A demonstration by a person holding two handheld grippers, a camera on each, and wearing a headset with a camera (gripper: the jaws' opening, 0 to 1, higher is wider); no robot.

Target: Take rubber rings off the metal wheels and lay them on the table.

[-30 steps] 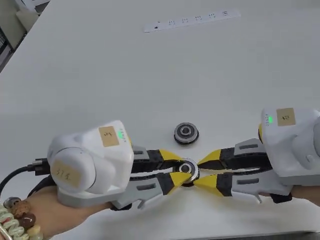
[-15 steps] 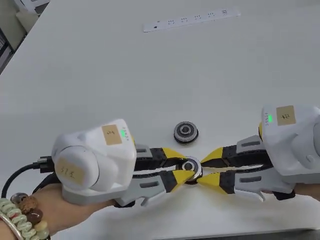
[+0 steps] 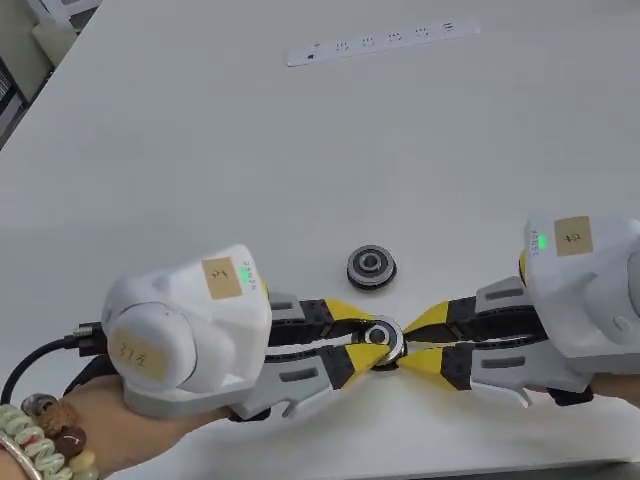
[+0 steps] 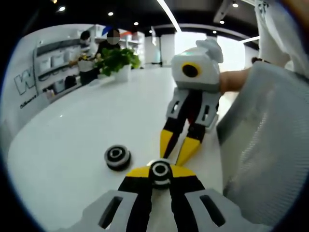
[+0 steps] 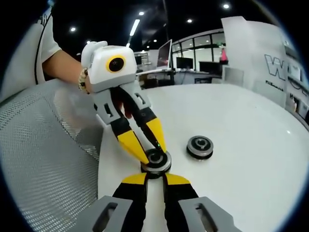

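Left tool (image 3: 368, 338) is closed on the held wheel (image 3: 381, 338), one jaw on each side of it, which is clear in the left gripper view (image 4: 161, 173). Right tool (image 3: 405, 342) faces it from the opposite side of the held wheel. Its jaws are almost together, with the tips at the wheel's near edge (image 5: 158, 179). It looks pinched on the rubber ring (image 5: 167, 163), though the actual bite is hidden under the tips.

The held wheel sits low on the white desk (image 3: 200, 150), just in front of the person. A second wheel (image 3: 372, 266) lies flat just beyond the held wheel, apart from it, with its ring still on. The power strip (image 3: 383, 42) is far beyond the held wheel.

Handling, as a guess:
- The wheel is small, stiff and smooth metal, so it is likely to slip or spin if clamped lightly. Grip it across the flat faces or the hub.
- The ring is soft and stretchy and seated in the rim groove. Catch its outer lip with the fingertips (image 5: 136, 179) and peel it sideways over the rim.
- The ring is light and may snap back or flick off once it comes free.
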